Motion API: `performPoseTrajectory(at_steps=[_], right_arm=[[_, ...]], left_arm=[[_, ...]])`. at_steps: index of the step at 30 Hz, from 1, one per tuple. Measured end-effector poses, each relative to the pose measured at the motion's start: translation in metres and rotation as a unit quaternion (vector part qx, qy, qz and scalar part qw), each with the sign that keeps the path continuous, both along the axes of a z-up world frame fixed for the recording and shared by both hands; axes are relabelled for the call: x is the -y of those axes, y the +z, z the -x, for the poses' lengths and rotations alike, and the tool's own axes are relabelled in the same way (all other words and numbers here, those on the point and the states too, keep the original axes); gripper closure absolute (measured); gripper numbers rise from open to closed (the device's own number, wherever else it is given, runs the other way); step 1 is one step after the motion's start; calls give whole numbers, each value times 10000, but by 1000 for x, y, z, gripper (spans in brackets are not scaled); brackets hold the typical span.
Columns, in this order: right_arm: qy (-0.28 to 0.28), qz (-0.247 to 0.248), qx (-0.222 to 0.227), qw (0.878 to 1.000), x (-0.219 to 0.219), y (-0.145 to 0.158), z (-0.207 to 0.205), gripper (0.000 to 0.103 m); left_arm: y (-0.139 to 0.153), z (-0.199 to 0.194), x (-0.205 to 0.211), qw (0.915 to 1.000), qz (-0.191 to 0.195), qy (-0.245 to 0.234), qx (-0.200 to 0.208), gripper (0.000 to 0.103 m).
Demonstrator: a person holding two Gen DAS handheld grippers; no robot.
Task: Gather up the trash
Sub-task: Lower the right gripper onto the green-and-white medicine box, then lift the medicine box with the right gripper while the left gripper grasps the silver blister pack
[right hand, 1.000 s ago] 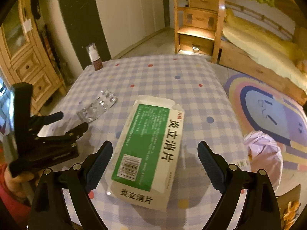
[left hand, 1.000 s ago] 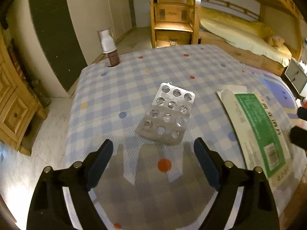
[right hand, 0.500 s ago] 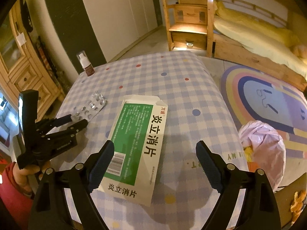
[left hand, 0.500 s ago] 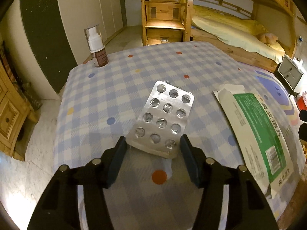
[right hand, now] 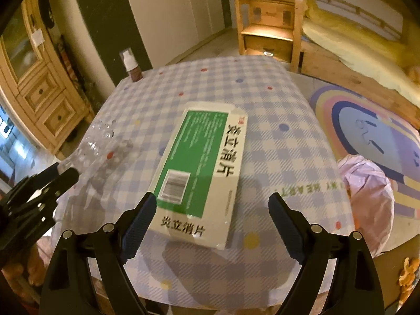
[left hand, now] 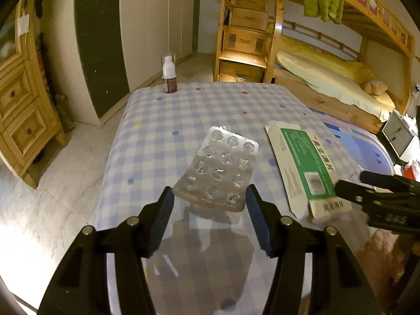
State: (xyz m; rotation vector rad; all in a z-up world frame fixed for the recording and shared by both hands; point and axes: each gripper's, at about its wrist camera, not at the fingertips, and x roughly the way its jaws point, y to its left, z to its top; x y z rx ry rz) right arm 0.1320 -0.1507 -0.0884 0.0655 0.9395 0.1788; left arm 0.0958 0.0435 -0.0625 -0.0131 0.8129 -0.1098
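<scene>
Two grippers are shown: the left gripper (left hand: 208, 197) is clamped on the lifted blister pack (left hand: 220, 173), while the medicine box (right hand: 199, 176), long axis toward twelve o'clock, is straddled by the open right gripper (right hand: 212, 207).

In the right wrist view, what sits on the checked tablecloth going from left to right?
Blister pack, held up at the left edge by the left tool → spray bottle at the far edge → green-and-white medicine box in the middle, in front of the open right tool.
</scene>
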Motion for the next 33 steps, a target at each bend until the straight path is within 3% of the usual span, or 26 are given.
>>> performPoseTrajectory(at_steps=[15, 18, 19, 24, 30, 31, 32, 33], right_arm=[[-108, -38, -232, 9997, -15, -30, -20, 13], [-59, -38, -177, 9998, -17, -30, -20, 17], [-40, -43, -166, 9998, -17, -30, -20, 25], [92, 177, 102, 9997, -24, -18, -10, 26], [224, 488, 639, 9965, -28, 18, 6, 28], [237, 556, 701, 9957, -28, 23, 8, 82], [197, 619, 718, 9953, -26, 28, 10, 94], [147, 505, 644, 9965, -21, 29, 8, 94]], left_arm=[[-7, 8, -9, 9998, -6, 89, -161, 48], [-7, 9, -10, 9998, 12, 120, -179, 48], [-7, 9, -10, 9998, 16, 134, -176, 48], [-6, 15, -11, 9998, 1, 94, -167, 48], [0, 18, -11, 9999, 39, 96, -97, 48], [1, 19, -10, 9999, 55, 92, -87, 48], [2, 20, -10, 9999, 72, 85, -74, 48], [4, 21, -9, 9999, 84, 73, -61, 48]])
